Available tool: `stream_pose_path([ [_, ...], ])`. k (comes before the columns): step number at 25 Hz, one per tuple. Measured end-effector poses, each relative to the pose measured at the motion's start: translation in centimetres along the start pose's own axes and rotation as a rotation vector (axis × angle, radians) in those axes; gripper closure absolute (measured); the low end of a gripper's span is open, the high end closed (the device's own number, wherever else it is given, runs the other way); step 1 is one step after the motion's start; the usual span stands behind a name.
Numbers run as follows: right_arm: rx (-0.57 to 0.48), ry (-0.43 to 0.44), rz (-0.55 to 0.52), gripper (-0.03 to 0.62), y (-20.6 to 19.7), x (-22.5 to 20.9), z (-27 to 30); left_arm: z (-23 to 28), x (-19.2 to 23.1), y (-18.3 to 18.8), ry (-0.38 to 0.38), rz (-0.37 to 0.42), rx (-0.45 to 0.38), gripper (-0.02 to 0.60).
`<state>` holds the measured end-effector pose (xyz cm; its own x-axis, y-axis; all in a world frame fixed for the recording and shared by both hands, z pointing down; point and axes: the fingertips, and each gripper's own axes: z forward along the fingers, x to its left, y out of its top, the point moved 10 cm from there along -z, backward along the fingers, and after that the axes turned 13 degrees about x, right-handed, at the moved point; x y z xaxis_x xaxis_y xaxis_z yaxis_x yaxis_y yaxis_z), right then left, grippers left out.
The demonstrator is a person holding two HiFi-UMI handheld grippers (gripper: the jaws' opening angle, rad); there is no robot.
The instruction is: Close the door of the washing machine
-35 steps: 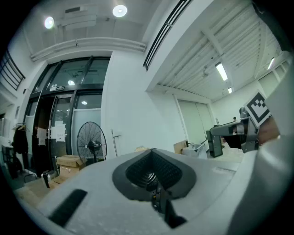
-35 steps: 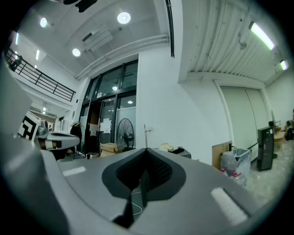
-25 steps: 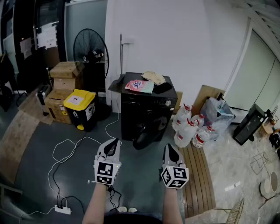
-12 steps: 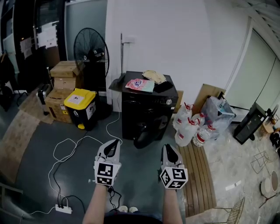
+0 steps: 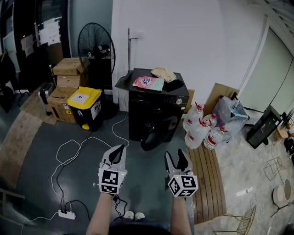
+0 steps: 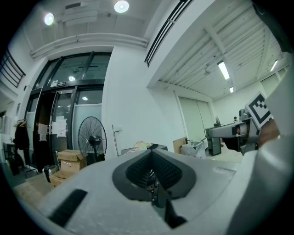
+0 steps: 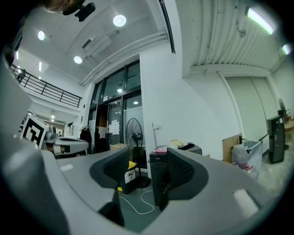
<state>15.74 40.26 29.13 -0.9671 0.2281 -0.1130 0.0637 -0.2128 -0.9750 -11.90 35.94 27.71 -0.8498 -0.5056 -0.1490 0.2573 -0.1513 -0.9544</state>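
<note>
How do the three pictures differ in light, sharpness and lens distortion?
Head view: even, rather dim light; the black washing machine shows little detail; the white wall bends toward the edges. Left gripper view: strong fisheye, black corners, a ceiling lamp glares, the left gripper is out of focus. Right gripper view: the same fisheye, another lamp glares, the distant fan looks fairly sharp.

1 wash. mach. (image 5: 152,108) – 1 fan (image 5: 96,46)
</note>
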Motion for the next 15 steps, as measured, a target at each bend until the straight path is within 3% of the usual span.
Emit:
stream_pose_path([
  [15, 0.059, 0.066, 0.025, 0.332, -2.4, -2.8, 3.8, 2.3, 0.2, -1.6, 0.062, -0.030, 0.046, 0.574],
])
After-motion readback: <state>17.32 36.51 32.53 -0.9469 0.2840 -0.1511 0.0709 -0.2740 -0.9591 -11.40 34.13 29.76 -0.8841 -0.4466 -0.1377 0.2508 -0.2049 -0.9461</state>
